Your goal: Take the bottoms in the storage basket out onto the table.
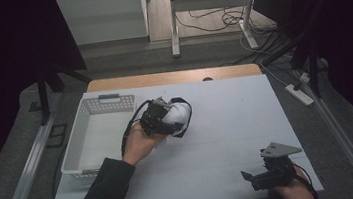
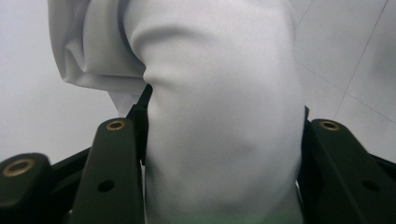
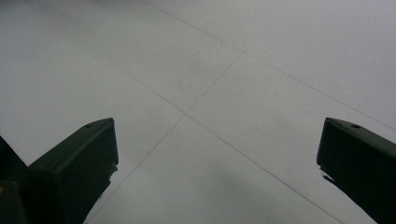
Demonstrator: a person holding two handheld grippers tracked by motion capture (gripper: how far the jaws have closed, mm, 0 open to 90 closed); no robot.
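Basket (image 1: 99, 133) at table's (image 1: 227, 124) left — cloth bundle (image 1: 179, 115) just right of it.

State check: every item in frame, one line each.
left claw: shut on the white cloth
white cloth: bunched, gripped, right of the basket
right claw: open, nothing between its jaws
basket: upright on the table, looks empty
table: white cover, creased

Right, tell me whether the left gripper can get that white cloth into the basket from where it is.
Probably yes: the left gripper, shut on the white cloth, sits just beside the white basket, whose top is open, with nothing between them.
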